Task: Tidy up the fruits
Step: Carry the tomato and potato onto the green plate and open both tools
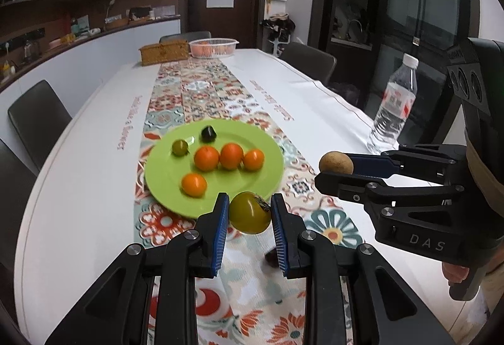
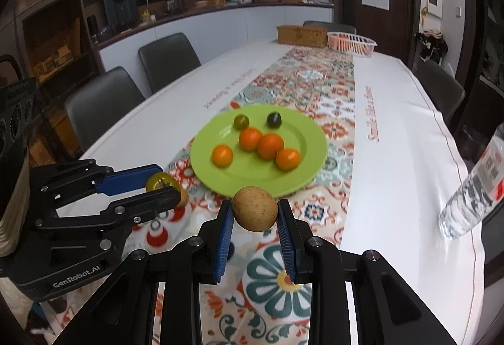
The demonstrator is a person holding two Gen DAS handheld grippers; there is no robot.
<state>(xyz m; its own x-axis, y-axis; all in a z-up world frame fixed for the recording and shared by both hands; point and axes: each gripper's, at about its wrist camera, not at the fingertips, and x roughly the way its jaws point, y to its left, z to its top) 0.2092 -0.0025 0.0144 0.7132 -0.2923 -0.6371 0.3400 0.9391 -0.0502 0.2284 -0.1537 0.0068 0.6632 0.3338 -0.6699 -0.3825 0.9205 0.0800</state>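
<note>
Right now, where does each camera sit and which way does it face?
Left wrist: on the left hand-held gripper, looking down its fingers past the green fruit it grips to the plate; right hand-held gripper and a hand show at right.
Right wrist: on the right hand-held gripper, gripping a brown fruit, facing the same plate; left hand-held gripper at left.
Shared: plate, four oranges, bottle, basket.
</note>
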